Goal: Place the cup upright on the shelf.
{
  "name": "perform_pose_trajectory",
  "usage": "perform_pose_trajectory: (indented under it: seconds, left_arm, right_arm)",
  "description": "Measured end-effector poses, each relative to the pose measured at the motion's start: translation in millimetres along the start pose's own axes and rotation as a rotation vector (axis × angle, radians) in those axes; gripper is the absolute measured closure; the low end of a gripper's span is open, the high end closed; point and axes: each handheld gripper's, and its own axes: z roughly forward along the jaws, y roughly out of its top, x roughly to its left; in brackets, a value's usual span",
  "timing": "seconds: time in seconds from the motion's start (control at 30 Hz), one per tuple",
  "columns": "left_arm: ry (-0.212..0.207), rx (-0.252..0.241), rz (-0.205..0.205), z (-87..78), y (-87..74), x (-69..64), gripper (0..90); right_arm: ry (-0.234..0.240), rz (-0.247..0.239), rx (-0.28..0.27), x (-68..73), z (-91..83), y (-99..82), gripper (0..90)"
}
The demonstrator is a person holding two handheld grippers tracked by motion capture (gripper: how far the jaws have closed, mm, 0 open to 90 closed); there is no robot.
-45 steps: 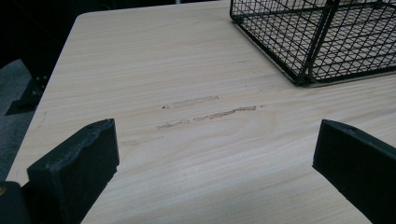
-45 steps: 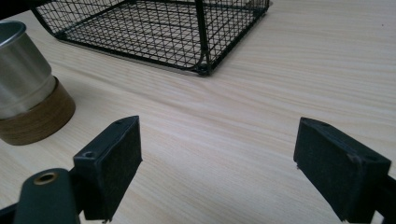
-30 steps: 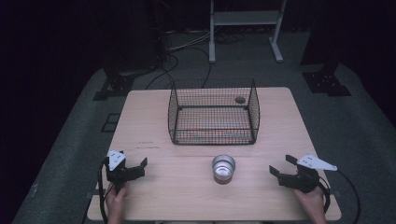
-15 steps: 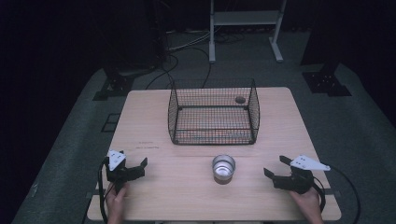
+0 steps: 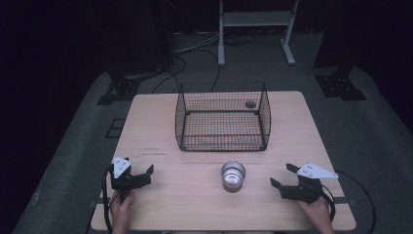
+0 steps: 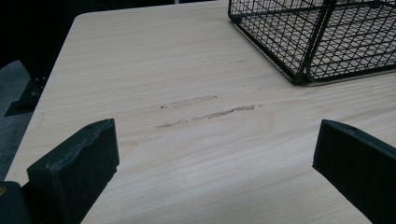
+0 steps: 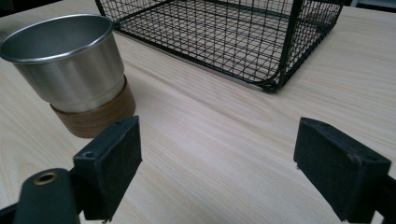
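cup (image 5: 233,175): upright on table (image 5: 165,204), near front edge, between both tongs | wire basket (image 5: 222,117): just behind cup, apart from it | right gripper (image 5: 285,178): spread, nothing pinched, bare wood between it and cup | left gripper (image 5: 144,174): spread, nothing pinched, scuff marks (image 6: 205,112) ahead

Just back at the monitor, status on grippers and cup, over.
Left gripper open, empty. Right gripper open, empty, beside the steel cup, not touching. Cup upright in front of the wire basket. Nothing between right gripper and cup.
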Motion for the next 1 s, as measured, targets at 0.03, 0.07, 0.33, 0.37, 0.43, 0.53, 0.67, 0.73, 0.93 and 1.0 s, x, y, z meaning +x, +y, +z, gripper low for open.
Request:
perform_pose_trajectory:
  seconds: [0.03,0.07,0.33,0.37,0.43,0.53,0.67,0.73,0.93,1.0]
  left_arm:
    - [0.0,-0.001,0.0,0.1,0.0,0.0,0.0]
    - [0.0,0.0,0.001,0.0,0.0,0.0,0.0]
    - [0.0,0.0,-0.001,-0.1,0.0,0.2,0.0]
    - [0.0,0.0,0.0,-0.1,0.0,0.2,0.0]
    - [0.0,-0.002,0.0,0.0,0.0,0.1,0.0]
    - [-0.001,-0.003,-0.001,0.0,0.0,0.3,0.0]
    - [-0.001,-0.003,-0.001,0.0,-0.1,0.2,0.0]
    - [0.0,-0.003,-0.001,0.0,-0.1,0.1,0.0]
    - [-0.001,-0.004,-0.001,0.0,-0.1,0.2,0.0]
    - [-0.001,-0.003,-0.001,0.0,-0.1,0.2,0.0]
  right_arm:
    - [0.001,0.0,-0.001,0.5,0.1,0.1,14.4]
    - [0.007,0.002,-0.001,1.4,0.4,0.3,14.4]
    - [0.033,-0.033,0.012,10.0,4.0,2.6,14.4]
    - [0.041,-0.042,0.012,11.7,5.1,3.0,14.4]
    - [0.042,-0.045,0.014,12.5,5.3,3.2,14.4]
    - [0.043,-0.055,0.017,16.1,5.5,3.9,14.4]
    - [0.053,-0.058,0.013,18.8,5.1,4.8,14.4]
    - [0.059,-0.065,0.012,20.9,5.5,5.3,14.4]
    - [0.083,-0.09,0.022,29.0,9.5,6.7,14.3]
    - [0.087,-0.106,0.032,31.9,11.6,7.3,13.6]
